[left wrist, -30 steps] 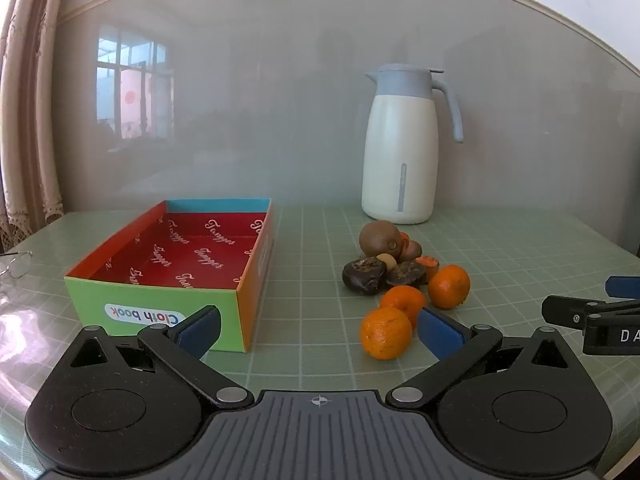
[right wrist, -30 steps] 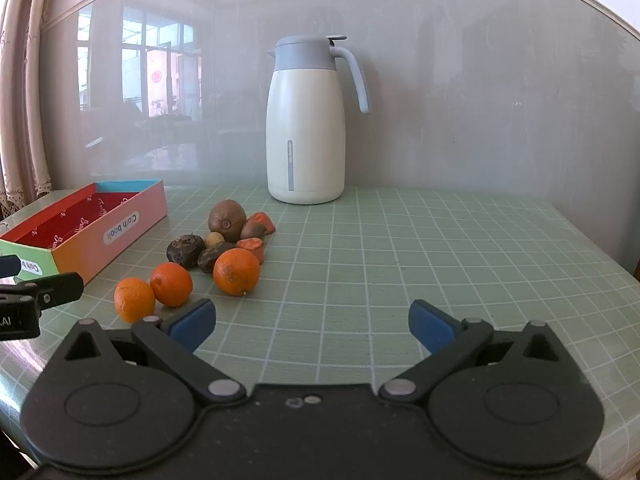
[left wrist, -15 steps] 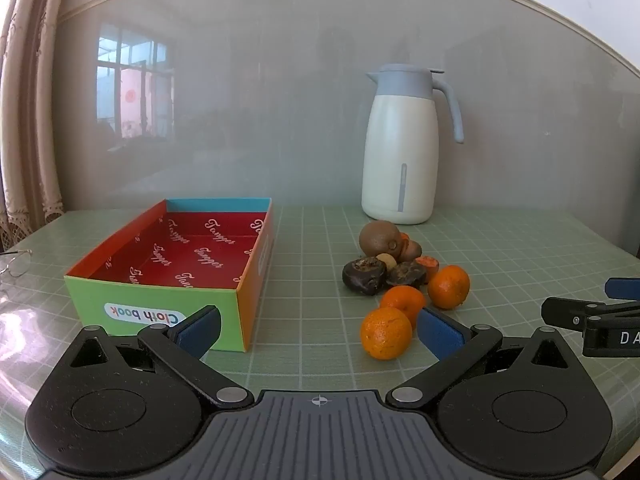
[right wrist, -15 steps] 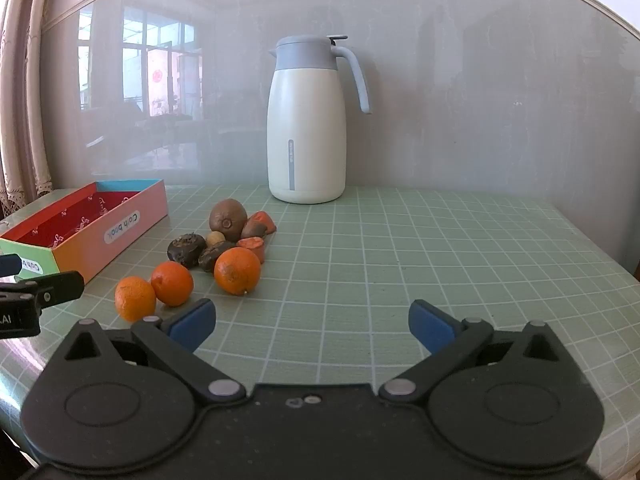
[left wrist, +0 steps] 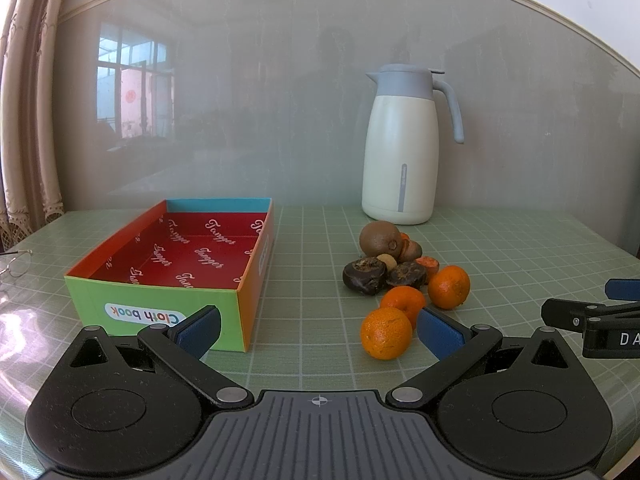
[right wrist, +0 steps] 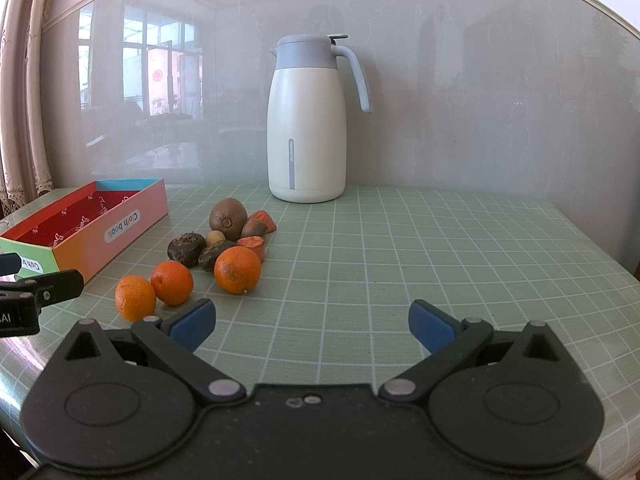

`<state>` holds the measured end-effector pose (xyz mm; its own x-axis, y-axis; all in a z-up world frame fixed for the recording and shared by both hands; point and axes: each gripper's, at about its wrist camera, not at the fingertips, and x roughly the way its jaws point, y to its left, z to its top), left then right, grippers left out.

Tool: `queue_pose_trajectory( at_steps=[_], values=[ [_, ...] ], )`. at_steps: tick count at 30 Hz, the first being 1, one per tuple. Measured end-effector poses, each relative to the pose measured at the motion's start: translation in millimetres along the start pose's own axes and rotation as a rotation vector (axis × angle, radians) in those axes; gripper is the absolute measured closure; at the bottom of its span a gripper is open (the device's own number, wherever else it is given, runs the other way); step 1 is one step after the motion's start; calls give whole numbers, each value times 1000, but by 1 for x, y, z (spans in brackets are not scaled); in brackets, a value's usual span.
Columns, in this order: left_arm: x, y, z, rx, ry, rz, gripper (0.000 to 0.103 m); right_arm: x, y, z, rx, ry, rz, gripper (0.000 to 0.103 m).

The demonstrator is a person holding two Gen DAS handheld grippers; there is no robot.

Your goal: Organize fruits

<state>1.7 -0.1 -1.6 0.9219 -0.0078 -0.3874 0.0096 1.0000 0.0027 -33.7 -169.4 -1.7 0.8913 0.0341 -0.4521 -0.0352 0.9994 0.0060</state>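
A pile of fruit lies on the green checked table: three oranges, the nearest (left wrist: pixel 386 333) (right wrist: pixel 135 297), a kiwi (left wrist: pixel 379 238) (right wrist: pixel 228 218), two dark wrinkled fruits (left wrist: pixel 364 275) (right wrist: pixel 186 246) and small orange pieces (right wrist: pixel 252 244). An open colourful box (left wrist: pixel 156 308) (right wrist: pixel 120 228) with a red inside stands empty to the left of the pile. My left gripper (left wrist: pixel 320 332) is open and empty, near the table's front, with the nearest orange just inside its right finger. My right gripper (right wrist: pixel 312 324) is open and empty, to the right of the pile.
A white thermos jug (left wrist: pixel 402 148) (right wrist: pixel 308 124) with a grey lid stands at the back against the wall. Eyeglasses (left wrist: pixel 16 264) lie at the far left table edge. The right gripper's side shows in the left wrist view (left wrist: pixel 592 320).
Both views are almost unchanged; the right gripper has shifted very slightly, the fruit drifting a touch to the right in its view.
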Motion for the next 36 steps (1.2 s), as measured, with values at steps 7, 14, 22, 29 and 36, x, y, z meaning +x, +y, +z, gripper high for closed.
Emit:
queue_pose_trajectory(
  at_steps=[7, 14, 22, 29, 36],
  values=[
    [0, 0, 0, 0, 0, 0, 0, 0, 0, 0, -1, 0, 0, 0],
    [-3, 0, 0, 1, 0, 0, 0, -1, 0, 0, -1, 1, -1, 0],
    [-3, 0, 0, 0, -2, 0, 0, -1, 0, 0, -2, 1, 0, 0],
    [-3, 0, 0, 1, -1, 0, 0, 0, 0, 0, -3, 3, 0, 0],
    [-3, 0, 0, 0, -1, 0, 0, 0, 1, 0, -4, 3, 0, 0]
  ],
)
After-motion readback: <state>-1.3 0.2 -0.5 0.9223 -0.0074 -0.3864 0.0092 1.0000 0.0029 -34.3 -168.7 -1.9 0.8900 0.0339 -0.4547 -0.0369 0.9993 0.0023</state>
